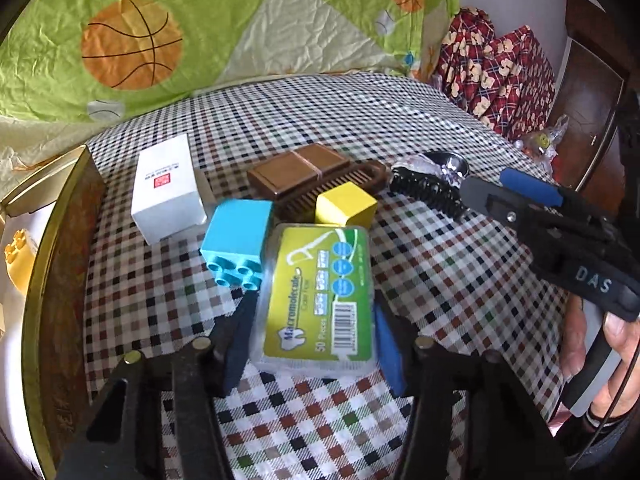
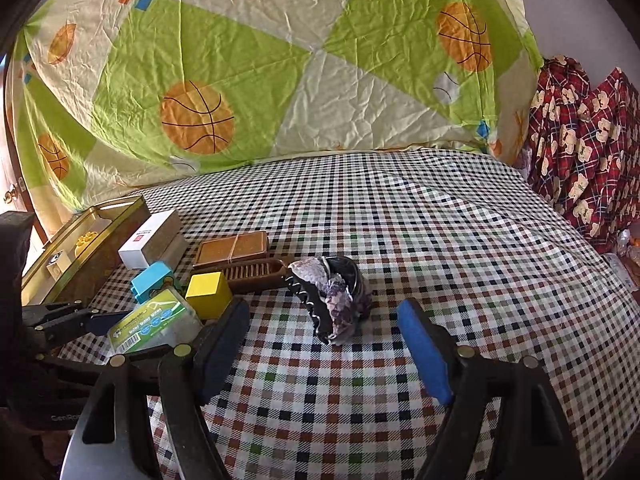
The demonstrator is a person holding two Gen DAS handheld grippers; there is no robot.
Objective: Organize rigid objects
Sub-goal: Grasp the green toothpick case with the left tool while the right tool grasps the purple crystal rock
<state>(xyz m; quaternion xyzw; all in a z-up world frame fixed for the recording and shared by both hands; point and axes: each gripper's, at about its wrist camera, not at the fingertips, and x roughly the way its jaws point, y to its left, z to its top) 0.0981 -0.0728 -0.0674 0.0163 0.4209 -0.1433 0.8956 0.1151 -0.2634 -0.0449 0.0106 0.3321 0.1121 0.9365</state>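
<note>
Between the left tool's [image 1: 312,344] pads sits a floss box [image 1: 318,300], contact unclear; right tool [image 2: 324,352] gapes empty.

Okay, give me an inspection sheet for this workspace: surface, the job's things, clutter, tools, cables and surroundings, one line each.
Surface: checkered tablecloth, flat, mostly bare on the right.
Job's things: floss pick box, blue brick, yellow cube, white carton, brown comb with a brown case on it, black hair claw; open gold-rimmed tin at left holds a yellow brick.
Clutter: nothing seen.
Tools: left tool closed on the floss pick box; right tool open, empty, hair claw ahead.
Cables: thin black cable by the person's hand.
Surroundings: basketball-print sheet behind, red bear-print fabric at right.
</note>
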